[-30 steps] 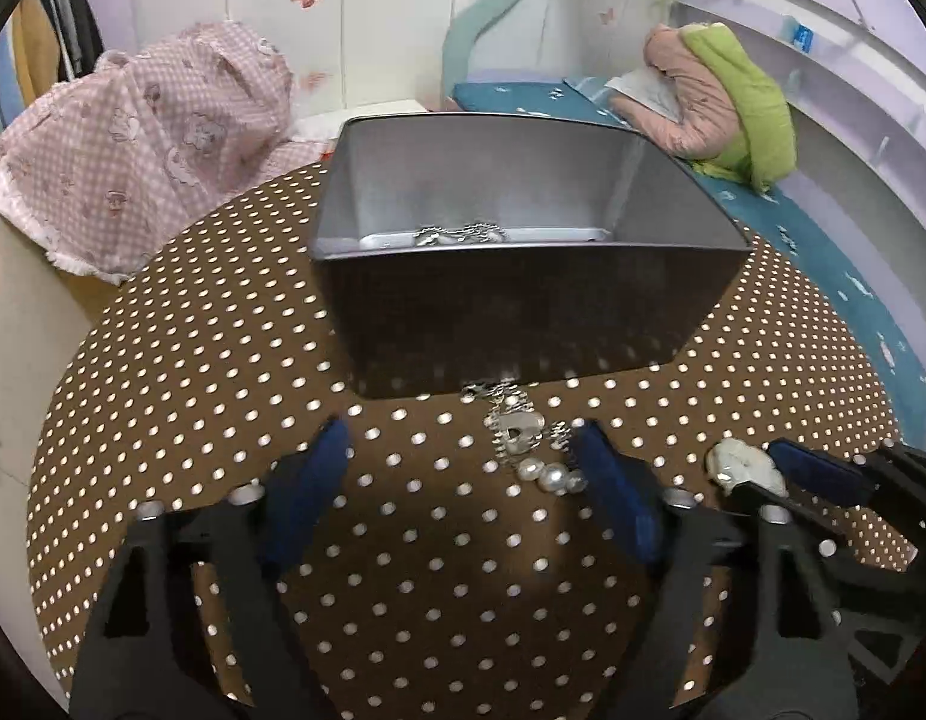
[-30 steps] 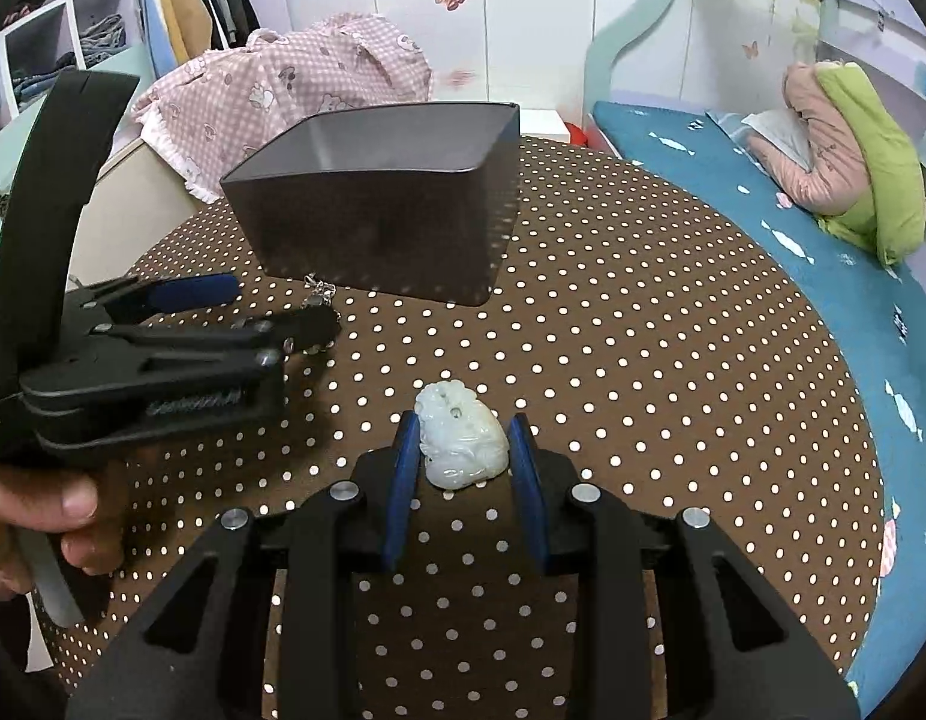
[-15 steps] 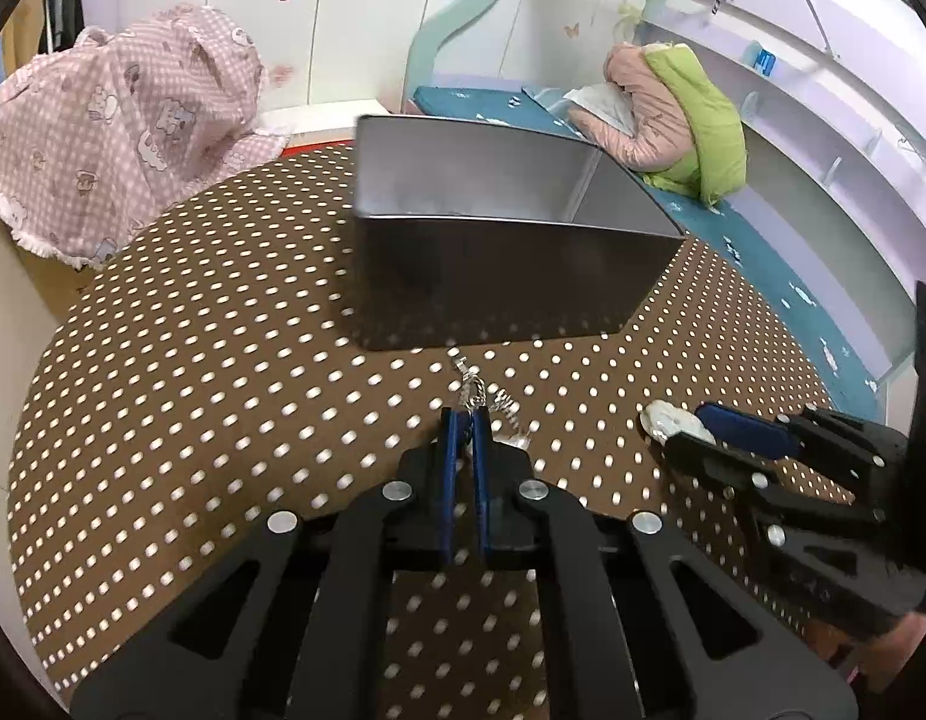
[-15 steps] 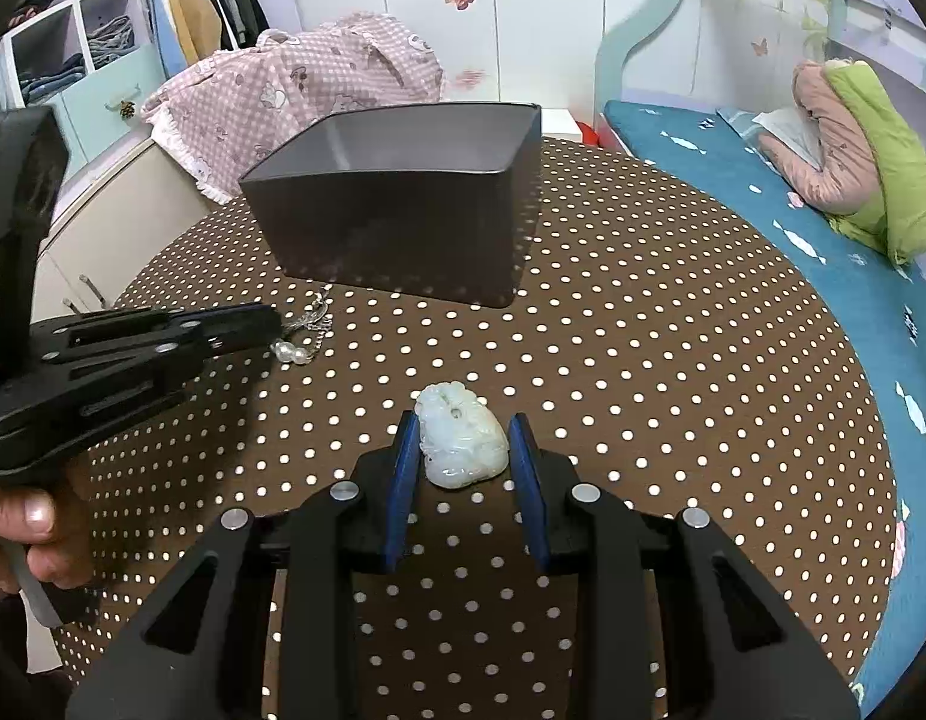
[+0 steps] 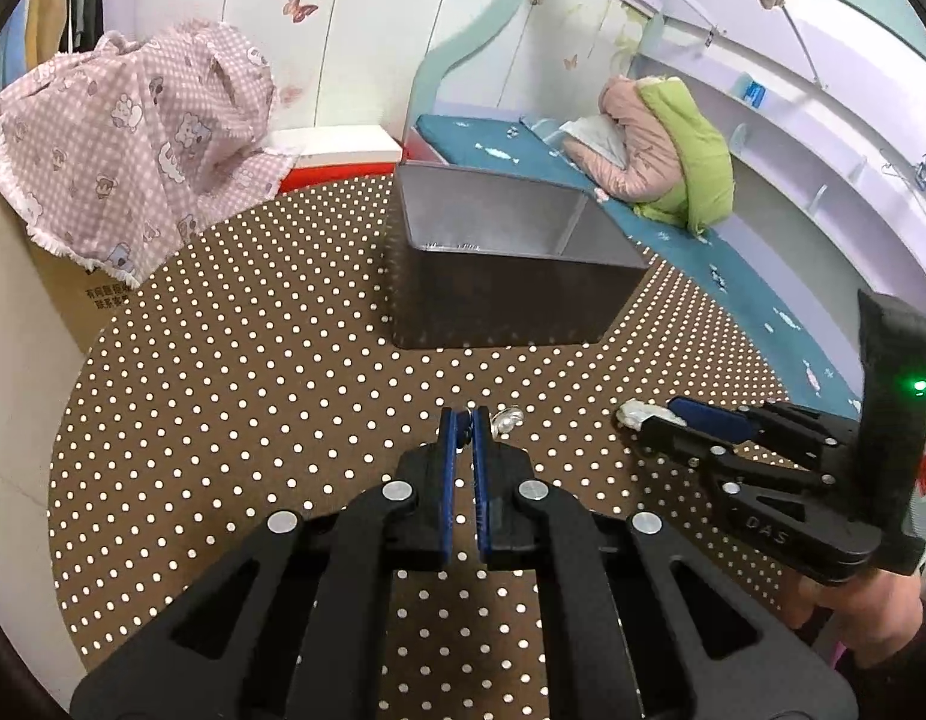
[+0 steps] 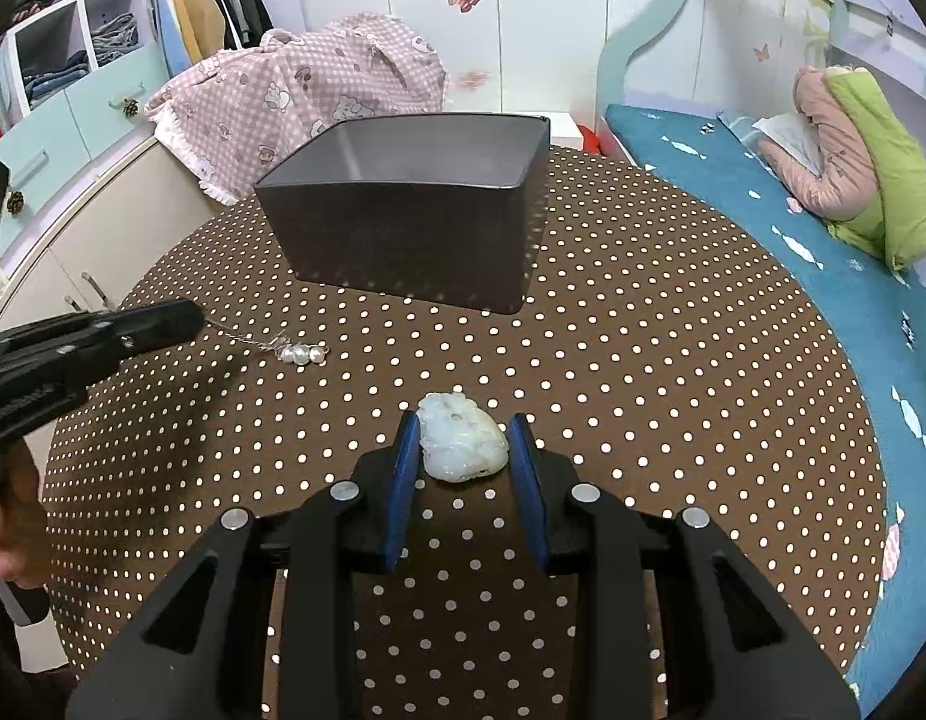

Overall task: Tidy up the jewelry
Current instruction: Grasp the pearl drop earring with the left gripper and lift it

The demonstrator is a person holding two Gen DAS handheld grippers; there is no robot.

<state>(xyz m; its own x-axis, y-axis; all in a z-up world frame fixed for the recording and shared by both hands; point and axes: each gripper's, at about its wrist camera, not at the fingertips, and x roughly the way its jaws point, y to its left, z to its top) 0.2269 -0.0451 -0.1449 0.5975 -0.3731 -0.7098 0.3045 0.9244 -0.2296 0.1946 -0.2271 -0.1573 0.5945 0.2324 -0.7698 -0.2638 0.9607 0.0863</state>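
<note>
On the brown dotted tablecloth lies a silver chain with pearls. Its chain end is pinched in my left gripper, and the pearls trail on the cloth. In the left wrist view the left gripper is shut, with a silver charm peeking out beside its tips. A pale jade pendant rests on the cloth between the blue pads of my right gripper, which press on its sides. The pendant also shows at the right gripper's tip. The dark metal box stands behind both.
The metal box sits mid-table, open at the top. A pink checked cloth covers something at the back left. A blue bench with a green and pink jacket runs along the right. A hand holds the right gripper.
My left gripper closed on the chain in front of the box, then drew back and rose, dragging the pearls along. The right gripper stayed around the pendant.
</note>
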